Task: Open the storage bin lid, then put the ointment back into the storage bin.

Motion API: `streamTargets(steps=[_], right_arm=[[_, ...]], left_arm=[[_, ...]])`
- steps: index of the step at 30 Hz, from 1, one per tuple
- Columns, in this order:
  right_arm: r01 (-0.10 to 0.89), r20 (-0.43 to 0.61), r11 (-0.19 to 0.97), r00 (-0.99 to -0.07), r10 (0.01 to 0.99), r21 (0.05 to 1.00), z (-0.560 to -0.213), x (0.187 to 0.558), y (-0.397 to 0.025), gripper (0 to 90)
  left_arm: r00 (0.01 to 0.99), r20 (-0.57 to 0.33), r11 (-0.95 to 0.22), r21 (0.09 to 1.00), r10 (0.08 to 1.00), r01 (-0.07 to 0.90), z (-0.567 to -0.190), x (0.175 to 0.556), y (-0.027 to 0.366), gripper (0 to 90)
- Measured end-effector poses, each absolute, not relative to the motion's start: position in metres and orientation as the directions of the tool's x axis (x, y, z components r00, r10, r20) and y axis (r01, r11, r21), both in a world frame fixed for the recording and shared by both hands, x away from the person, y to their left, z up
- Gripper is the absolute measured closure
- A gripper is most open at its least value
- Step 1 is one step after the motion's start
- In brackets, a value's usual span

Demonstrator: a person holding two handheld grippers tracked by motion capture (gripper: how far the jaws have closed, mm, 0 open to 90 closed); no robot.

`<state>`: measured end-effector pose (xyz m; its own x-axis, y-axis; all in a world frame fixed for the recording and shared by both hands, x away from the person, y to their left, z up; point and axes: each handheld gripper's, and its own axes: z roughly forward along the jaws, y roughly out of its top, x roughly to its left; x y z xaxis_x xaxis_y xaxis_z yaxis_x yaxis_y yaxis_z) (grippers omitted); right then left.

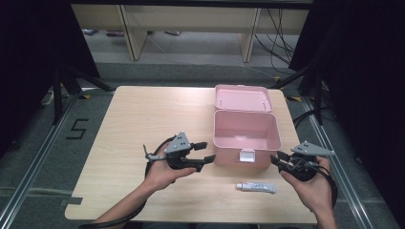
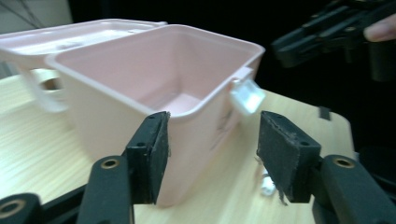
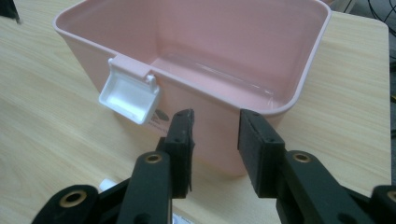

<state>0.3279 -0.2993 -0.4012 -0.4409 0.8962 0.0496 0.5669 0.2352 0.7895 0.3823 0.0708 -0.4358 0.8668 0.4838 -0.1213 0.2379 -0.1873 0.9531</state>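
Observation:
An open pink box [image 1: 246, 131] stands on the table, its lid [image 1: 242, 98] folded back and a white latch [image 1: 247, 155] on its front wall. A small white tube [image 1: 256, 187] lies in front of it. My left gripper [image 1: 205, 152] hovers by the box's front left corner, jaws open and empty. In the left gripper view that gripper [image 2: 212, 149] frames the box [image 2: 154, 79] corner, still short of it. My right gripper [image 1: 276, 161] is held at the box's front right corner. Its jaws [image 3: 215, 140] stand open, with the box [image 3: 210, 56] and latch [image 3: 130, 95] just beyond.
The light wooden table [image 1: 143, 124] has free room to the left of the box. Table legs and cables show on the floor beyond the far edge. In the left gripper view the right gripper [image 2: 327, 32] shows at the upper right, held by a hand.

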Motion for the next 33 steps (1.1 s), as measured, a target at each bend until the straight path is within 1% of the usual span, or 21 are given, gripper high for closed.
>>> streamTargets(steps=[1, 3, 4, 5, 6, 7, 8, 11, 12, 14, 19, 20, 21, 22, 24, 26, 27, 29, 30, 31, 33], right_arm=[[0.545, 0.012, 0.267, -0.454, 0.891, 0.795, -0.401, 0.328, -0.301, 66.1], [0.547, 0.012, 0.274, -0.461, 0.887, 0.791, -0.402, 0.327, -0.301, 65.8], [0.575, 0.054, 0.239, -0.445, 0.894, 0.783, -0.403, 0.325, -0.298, 65.7], [0.552, 0.025, 0.267, -0.464, 0.885, 0.79, -0.403, 0.326, -0.3, 65.5], [0.549, 0.014, 0.275, -0.463, 0.886, 0.789, -0.404, 0.325, -0.3, 65.4], [0.56, 0.034, 0.26, -0.459, 0.888, 0.786, -0.405, 0.324, -0.298, 65.3], [0.556, 0.02, 0.275, -0.466, 0.885, 0.784, -0.406, 0.324, -0.299, 65.1], [0.558, 0.028, 0.282, -0.481, 0.876, 0.78, -0.41, 0.325, -0.297, 64.9], [0.595, 0.069, 0.26, -0.472, 0.879, 0.76, -0.41, 0.324, -0.294, 64.8], [0.57, 0.017, 0.316, -0.502, 0.865, 0.759, -0.411, 0.326, -0.295, 64.9], [0.585, 0.04, 0.321, -0.519, 0.854, 0.744, -0.414, 0.328, -0.293, 64.8], [0.568, 0.012, 0.35, -0.535, 0.845, 0.745, -0.413, 0.329, -0.294, 64.7], [0.575, 0.013, 0.352, -0.534, 0.845, 0.738, -0.413, 0.329, -0.294, 64.5], [0.591, 0.035, 0.338, -0.529, 0.848, 0.733, -0.413, 0.328, -0.293, 64.4], [0.592, 0.04, 0.341, -0.535, 0.844, 0.73, -0.413, 0.329, -0.293, 63.4], [0.575, 0.018, 0.375, -0.562, 0.827, 0.727, -0.415, 0.33, -0.294, 61.6], [0.596, 0.034, 0.376, -0.562, 0.827, 0.709, -0.414, 0.329, -0.293, 61.0], [0.598, 0.026, 0.395, -0.572, 0.82, 0.697, -0.415, 0.329, -0.292, 60.0], [0.576, 0.006, 0.42, -0.594, 0.805, 0.701, -0.416, 0.331, -0.293, 59.5], [0.59, 0.017, 0.412, -0.585, 0.811, 0.694, -0.416, 0.33, -0.292, 59.0], [0.596, 0.023, 0.427, -0.599, 0.8, 0.681, -0.418, 0.331, -0.292, 58.4]], left_arm=[[0.859, -0.123, -0.185, 0.952, 0.496, 0.243, -0.436, 0.383, 0.074, 40.5], [0.841, -0.144, -0.164, 0.95, 0.522, 0.265, -0.436, 0.384, 0.083, 39.7], [0.834, -0.152, -0.153, 0.95, 0.53, 0.271, -0.436, 0.385, 0.086, 39.5], [0.832, -0.152, -0.148, 0.952, 0.533, 0.269, -0.436, 0.385, 0.088, 39.4], [0.827, -0.143, -0.157, 0.95, 0.544, 0.268, -0.435, 0.385, 0.091, 39.4], [0.825, -0.142, -0.158, 0.95, 0.547, 0.268, -0.435, 0.385, 0.093, 39.3], [0.824, -0.142, -0.153, 0.952, 0.548, 0.266, -0.434, 0.384, 0.095, 39.2], [0.818, -0.139, -0.153, 0.952, 0.558, 0.267, -0.434, 0.383, 0.1, 39.2], [0.817, -0.135, -0.154, 0.952, 0.561, 0.264, -0.435, 0.383, 0.101, 39.2], [0.815, -0.138, -0.151, 0.952, 0.563, 0.266, -0.436, 0.382, 0.103, 39.2], [0.806, -0.149, -0.15, 0.948, 0.573, 0.282, -0.439, 0.384, 0.105, 39.3], [0.808, -0.147, -0.15, 0.948, 0.571, 0.279, -0.44, 0.385, 0.105, 39.2], [0.809, -0.154, -0.14, 0.95, 0.568, 0.279, -0.44, 0.386, 0.105, 39.2], [0.8, -0.15, -0.147, 0.947, 0.581, 0.284, -0.439, 0.386, 0.106, 39.2], [0.799, -0.153, -0.144, 0.947, 0.582, 0.286, -0.439, 0.386, 0.107, 39.3], [0.799, -0.151, -0.143, 0.948, 0.583, 0.284, -0.439, 0.385, 0.108, 39.3], [0.798, -0.151, -0.146, 0.947, 0.584, 0.286, -0.439, 0.385, 0.109, 39.3], [0.793, -0.149, -0.15, 0.945, 0.59, 0.289, -0.44, 0.384, 0.112, 39.3], [0.793, -0.148, -0.154, 0.944, 0.59, 0.291, -0.44, 0.383, 0.113, 39.3], [0.793, -0.147, -0.153, 0.945, 0.591, 0.289, -0.44, 0.382, 0.114, 39.3], [0.789, -0.149, -0.147, 0.946, 0.596, 0.289, -0.439, 0.38, 0.117, 39.3]])
